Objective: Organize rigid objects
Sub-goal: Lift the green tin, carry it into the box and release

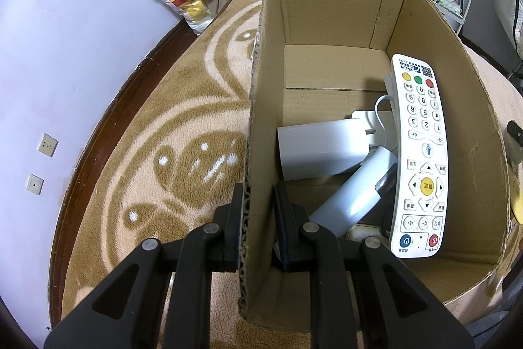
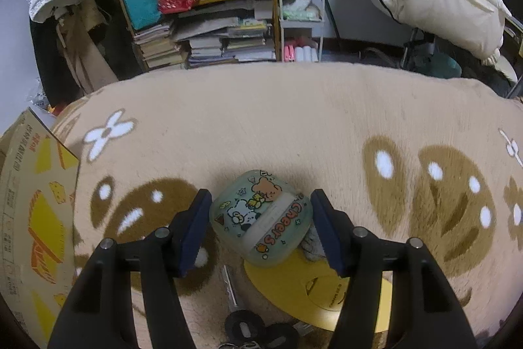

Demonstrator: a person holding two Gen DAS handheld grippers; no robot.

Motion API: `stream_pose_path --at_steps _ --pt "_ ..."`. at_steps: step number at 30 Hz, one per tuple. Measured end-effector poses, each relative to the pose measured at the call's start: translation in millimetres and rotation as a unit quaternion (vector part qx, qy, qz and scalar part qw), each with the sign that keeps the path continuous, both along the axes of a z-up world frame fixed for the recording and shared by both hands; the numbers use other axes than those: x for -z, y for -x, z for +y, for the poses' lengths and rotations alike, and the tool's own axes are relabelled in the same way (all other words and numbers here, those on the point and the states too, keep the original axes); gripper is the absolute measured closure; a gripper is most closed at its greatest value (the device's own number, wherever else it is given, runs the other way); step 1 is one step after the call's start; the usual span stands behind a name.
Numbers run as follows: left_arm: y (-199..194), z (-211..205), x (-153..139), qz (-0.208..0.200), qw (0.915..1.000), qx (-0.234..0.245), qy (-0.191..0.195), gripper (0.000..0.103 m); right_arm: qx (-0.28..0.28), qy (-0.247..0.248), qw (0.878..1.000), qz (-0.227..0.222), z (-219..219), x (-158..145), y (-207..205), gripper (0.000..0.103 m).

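Here, earbud case (image 2: 261,218) between open jaws

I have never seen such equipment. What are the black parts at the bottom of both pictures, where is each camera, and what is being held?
The black parts are two-finger grippers that a person holds, one per hand. Each picture comes from a camera on one gripper, looking along its fingers. The left gripper pinches the wall of a cardboard box; inside lie a white remote control and white chargers. The right gripper is open around a small cartoon case on the patterned carpet, not yet gripping it.
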State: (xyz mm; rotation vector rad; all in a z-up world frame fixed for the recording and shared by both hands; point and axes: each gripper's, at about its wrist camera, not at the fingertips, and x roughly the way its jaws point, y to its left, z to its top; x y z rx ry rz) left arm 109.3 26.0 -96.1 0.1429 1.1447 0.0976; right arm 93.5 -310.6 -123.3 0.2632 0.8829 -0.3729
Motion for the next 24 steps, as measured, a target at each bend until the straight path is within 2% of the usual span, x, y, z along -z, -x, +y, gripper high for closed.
stream_pose_path --at_steps 9,24 --pt "0 0 0 0.000 1.0000 0.000 0.000 0.086 -0.006 -0.005 1.000 -0.026 7 -18 1 0.037" --pt "0 1 -1 0.000 1.0000 0.000 0.000 0.086 -0.066 0.008 0.991 -0.113 46 -84 10 0.037"
